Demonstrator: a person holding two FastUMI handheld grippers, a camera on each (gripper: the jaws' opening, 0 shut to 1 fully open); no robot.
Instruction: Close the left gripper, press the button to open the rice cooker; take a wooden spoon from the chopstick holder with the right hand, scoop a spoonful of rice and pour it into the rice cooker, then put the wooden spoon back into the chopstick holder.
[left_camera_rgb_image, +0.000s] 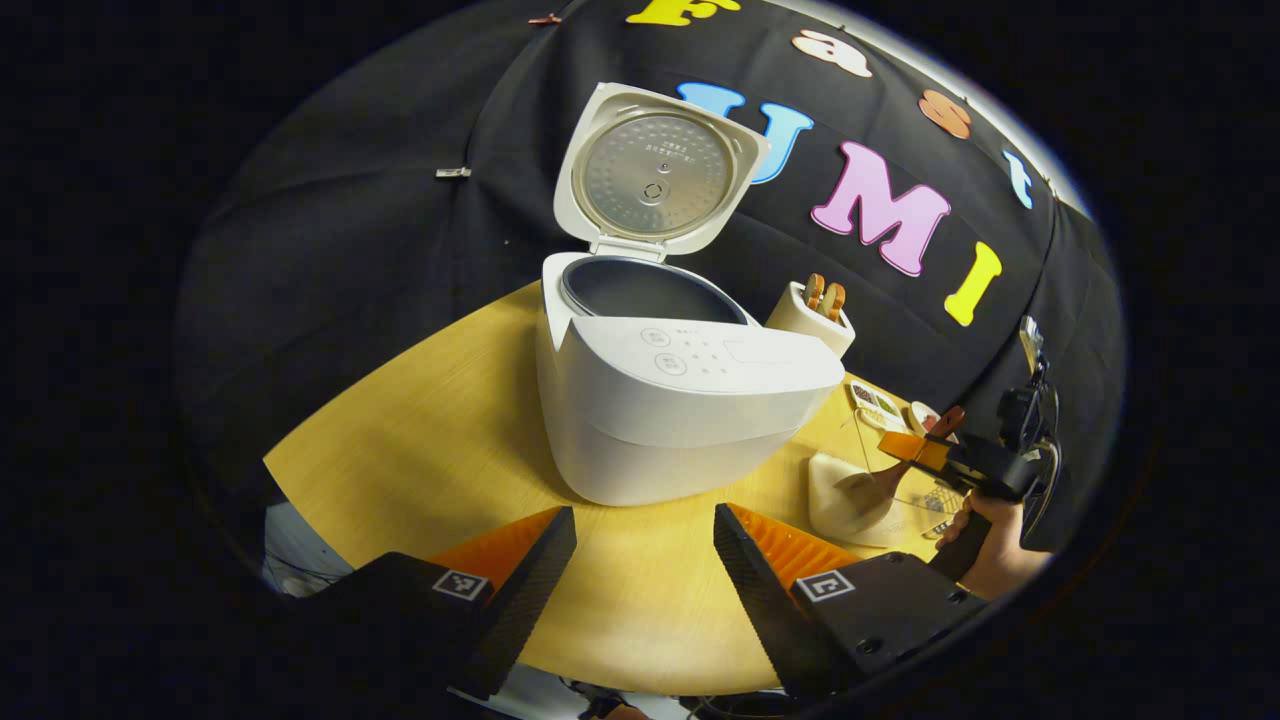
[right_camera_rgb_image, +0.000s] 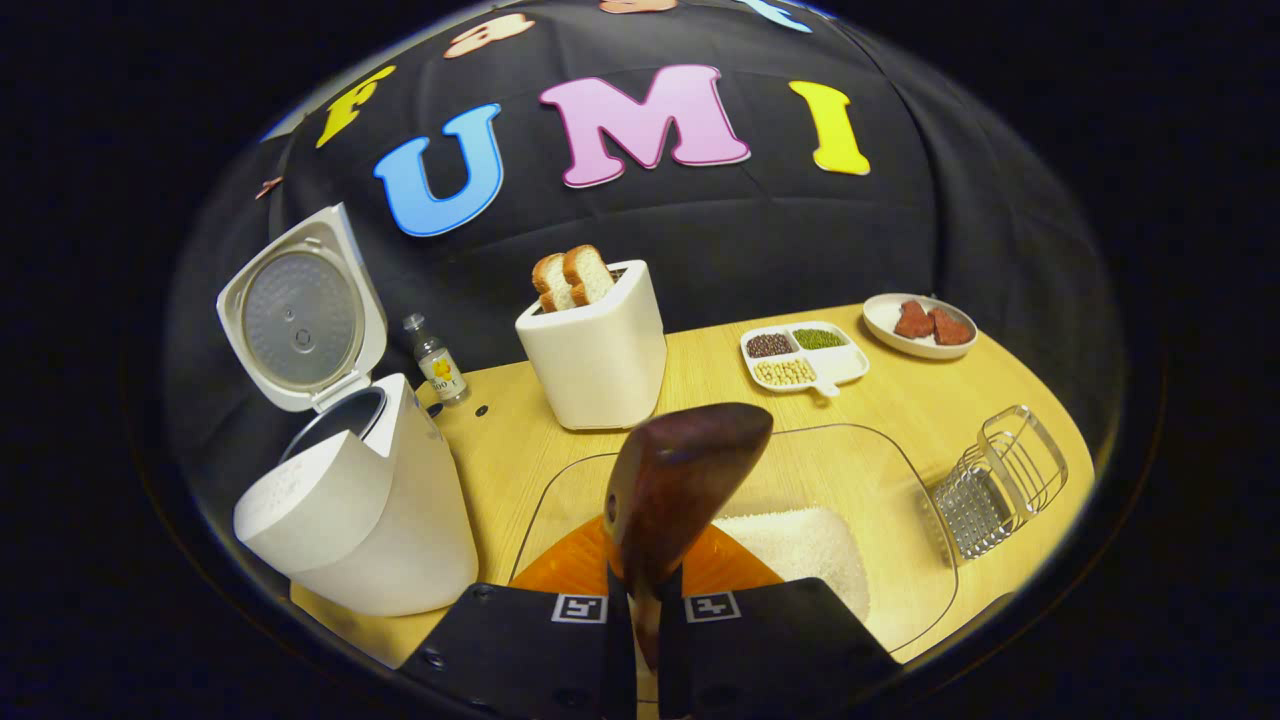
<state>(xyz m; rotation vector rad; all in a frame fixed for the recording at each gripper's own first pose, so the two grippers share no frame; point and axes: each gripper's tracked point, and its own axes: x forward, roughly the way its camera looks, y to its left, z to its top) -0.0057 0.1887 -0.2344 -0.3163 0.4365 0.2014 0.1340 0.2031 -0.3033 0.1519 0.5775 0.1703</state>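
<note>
Right claw clamps the wooden spoon, handle hidden; left claw apart; rice seemingly untouched.

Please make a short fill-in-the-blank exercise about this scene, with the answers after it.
1. The lid of the rice cooker is ____.
2. The right hand-held gripper is shut on a wooden ____.
3. The rice lies in a clear ____.
4. The fingers of the left hand-held gripper are ____ and hold nothing.

Answers: open; spoon; container; apart
</note>
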